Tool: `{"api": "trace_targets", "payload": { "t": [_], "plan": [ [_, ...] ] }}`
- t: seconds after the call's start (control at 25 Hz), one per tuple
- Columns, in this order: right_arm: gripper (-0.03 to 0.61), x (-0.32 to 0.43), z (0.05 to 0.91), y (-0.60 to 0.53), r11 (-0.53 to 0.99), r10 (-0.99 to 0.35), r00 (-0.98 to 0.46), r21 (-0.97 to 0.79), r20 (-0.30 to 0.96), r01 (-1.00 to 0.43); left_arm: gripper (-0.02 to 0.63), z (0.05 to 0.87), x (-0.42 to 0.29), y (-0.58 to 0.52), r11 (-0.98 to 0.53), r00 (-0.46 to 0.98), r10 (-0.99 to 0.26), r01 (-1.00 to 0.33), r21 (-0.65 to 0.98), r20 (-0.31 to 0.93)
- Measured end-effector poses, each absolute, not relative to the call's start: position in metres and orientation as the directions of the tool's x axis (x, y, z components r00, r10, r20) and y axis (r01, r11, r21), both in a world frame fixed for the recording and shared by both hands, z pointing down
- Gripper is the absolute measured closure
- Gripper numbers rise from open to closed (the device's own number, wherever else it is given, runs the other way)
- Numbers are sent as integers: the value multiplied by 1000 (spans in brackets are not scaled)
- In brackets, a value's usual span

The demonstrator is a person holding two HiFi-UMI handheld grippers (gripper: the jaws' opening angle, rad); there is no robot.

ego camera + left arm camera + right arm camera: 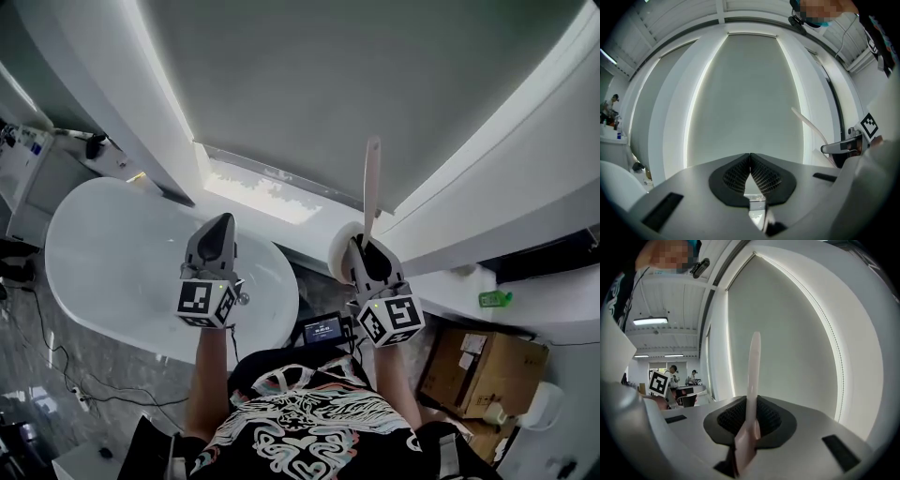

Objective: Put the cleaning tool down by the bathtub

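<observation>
The cleaning tool has a long pale handle (371, 192) that sticks up out of my right gripper (367, 247), which is shut on it; a round white head (341, 251) shows just left of the jaws. In the right gripper view the handle (752, 376) runs up between the black pads of my right gripper (749, 401). The white oval bathtub (112, 253) lies at the left, under my left gripper (221, 225). My left gripper (750, 157) is shut with nothing in it. From the left gripper view the handle (808, 124) slants at the right.
A big grey blind panel (356, 94) fills the far side. A cardboard box (478, 361) and a small green item (494, 299) sit at the right. A small screen (323, 329) is near my body. Cables (56, 366) trail on the marble floor at the left.
</observation>
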State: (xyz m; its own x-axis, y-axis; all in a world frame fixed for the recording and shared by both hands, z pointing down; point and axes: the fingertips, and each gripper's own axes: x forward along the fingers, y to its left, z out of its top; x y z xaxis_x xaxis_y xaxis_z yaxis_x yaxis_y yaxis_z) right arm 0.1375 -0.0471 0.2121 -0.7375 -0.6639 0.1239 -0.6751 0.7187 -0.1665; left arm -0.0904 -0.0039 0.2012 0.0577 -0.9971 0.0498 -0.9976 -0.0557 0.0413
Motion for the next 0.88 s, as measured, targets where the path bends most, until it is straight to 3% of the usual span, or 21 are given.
{"api": "trace_targets", "payload": {
  "t": [0.88],
  "plan": [
    [508, 97, 278, -120, 761, -603, -746, -78, 282, -644, 597, 273, -129, -80, 1, 10, -987, -998, 69, 162]
  ]
}}
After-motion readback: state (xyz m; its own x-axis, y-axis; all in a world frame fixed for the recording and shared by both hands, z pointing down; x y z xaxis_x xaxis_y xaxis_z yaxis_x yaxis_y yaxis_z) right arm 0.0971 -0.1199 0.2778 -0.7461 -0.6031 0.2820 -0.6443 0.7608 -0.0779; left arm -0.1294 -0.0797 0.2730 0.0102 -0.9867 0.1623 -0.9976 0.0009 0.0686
